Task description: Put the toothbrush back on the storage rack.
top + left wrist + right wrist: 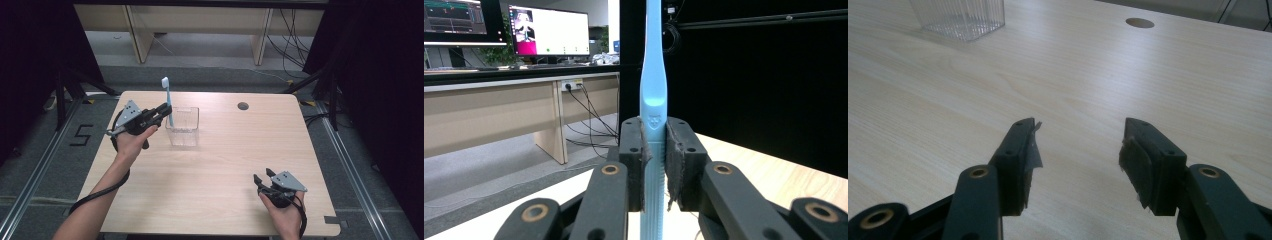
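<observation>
Left gripper (165, 111) is clamping toothbrush (167, 100) upright at clear cup (183, 126) rim, not yet inside; right gripper (263, 178) is idling, jaws released.

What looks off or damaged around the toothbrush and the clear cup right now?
Nothing spilled or broken. The toothbrush stands upright in the left gripper, over the near-left edge of the clear cup, which sits upright. One small oddity: the pads on the open right gripper look frayed at their edges.
</observation>
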### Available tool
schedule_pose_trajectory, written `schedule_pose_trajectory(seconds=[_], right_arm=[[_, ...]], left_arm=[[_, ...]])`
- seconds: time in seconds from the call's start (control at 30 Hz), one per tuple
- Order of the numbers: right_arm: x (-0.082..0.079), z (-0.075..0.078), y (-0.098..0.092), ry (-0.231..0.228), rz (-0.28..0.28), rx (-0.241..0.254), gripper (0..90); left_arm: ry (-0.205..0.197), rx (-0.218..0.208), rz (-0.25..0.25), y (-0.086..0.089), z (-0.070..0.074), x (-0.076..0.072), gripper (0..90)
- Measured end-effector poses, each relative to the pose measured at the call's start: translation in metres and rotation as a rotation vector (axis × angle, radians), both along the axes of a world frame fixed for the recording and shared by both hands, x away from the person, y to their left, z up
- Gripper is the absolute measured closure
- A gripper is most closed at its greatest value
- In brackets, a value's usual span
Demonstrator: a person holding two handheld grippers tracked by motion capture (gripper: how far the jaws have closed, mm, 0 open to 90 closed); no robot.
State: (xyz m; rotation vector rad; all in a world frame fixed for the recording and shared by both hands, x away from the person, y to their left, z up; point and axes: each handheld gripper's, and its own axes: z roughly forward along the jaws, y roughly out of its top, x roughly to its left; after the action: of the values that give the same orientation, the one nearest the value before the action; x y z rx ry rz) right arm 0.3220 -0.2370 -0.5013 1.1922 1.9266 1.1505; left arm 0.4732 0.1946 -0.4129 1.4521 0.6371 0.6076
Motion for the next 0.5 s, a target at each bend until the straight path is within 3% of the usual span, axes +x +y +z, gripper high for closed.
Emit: schedule_pose_trajectory(seconds=[0.1,0.3,0.37,0.5], right_arm=[[0.000,0.001,0.001,0.014,0.005,0.015,48.4],[0.000,0.001,0.000,-0.004,0.002,0.000,48.3],[-0.001,0.001,0.001,0.012,0.003,0.018,48.4],[0.000,0.001,0.001,-0.002,0.003,0.002,48.3]], left_arm=[[0.000,-0.002,0.006,0.001,-0.003,0.004,78.1],[0.005,0.003,0.014,0.003,-0.008,0.008,78.1],[0.005,0.002,0.016,0.003,-0.008,0.009,78.1],[0.005,0.009,0.022,0.004,-0.010,0.011,78.1]])
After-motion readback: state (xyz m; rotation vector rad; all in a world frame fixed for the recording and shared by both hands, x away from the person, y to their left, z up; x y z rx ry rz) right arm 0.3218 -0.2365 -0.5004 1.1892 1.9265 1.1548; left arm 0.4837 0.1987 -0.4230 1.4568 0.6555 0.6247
